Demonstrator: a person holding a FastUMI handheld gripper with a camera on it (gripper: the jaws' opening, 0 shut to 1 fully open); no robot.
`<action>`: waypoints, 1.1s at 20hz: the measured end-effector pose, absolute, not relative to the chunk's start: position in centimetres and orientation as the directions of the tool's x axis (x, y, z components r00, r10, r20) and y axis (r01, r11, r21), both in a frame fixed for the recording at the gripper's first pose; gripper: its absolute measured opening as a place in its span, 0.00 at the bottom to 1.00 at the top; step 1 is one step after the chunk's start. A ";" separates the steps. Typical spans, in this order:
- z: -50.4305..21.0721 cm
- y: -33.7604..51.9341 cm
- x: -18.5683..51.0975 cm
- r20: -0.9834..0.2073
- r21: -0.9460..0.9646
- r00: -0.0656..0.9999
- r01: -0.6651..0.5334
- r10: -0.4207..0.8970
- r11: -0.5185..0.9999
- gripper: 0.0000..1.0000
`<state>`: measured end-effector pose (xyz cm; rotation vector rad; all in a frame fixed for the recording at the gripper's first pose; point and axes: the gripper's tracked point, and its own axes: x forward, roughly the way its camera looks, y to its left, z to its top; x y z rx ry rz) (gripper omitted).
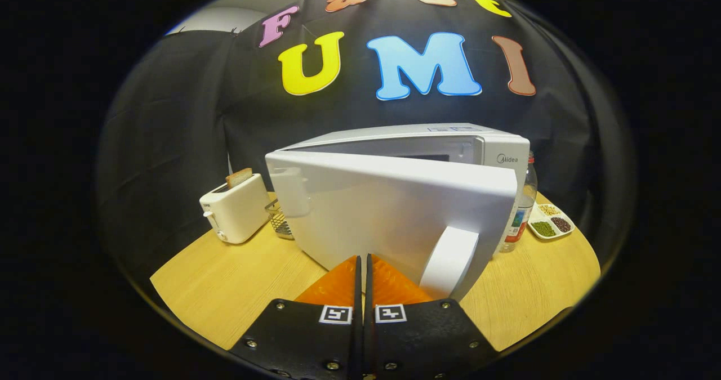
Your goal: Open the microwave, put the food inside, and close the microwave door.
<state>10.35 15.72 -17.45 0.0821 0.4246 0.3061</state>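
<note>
Tongs [363, 264] pressed together over wooden table [225, 290], near microwave [394, 205].

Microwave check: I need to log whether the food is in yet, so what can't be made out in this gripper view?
- Microwave cavity: hidden by its half-open door, so food inside cannot be told.
- Wire basket: mostly behind the door.
- Bottle: partly behind the microwave.
- Divided dish: contents too small to identify.
- Tool: fingers together, nothing seen between them; contact with the door cannot be told.
</note>
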 end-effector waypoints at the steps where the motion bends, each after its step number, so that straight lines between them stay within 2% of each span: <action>1: -17.4 15.5 11.1 -0.389 0.142 0.869 -0.271 0.306 0.952 0.01; 22: -17.2 12.1 21.2 -0.359 0.145 0.920 -0.108 0.155 0.983 0.01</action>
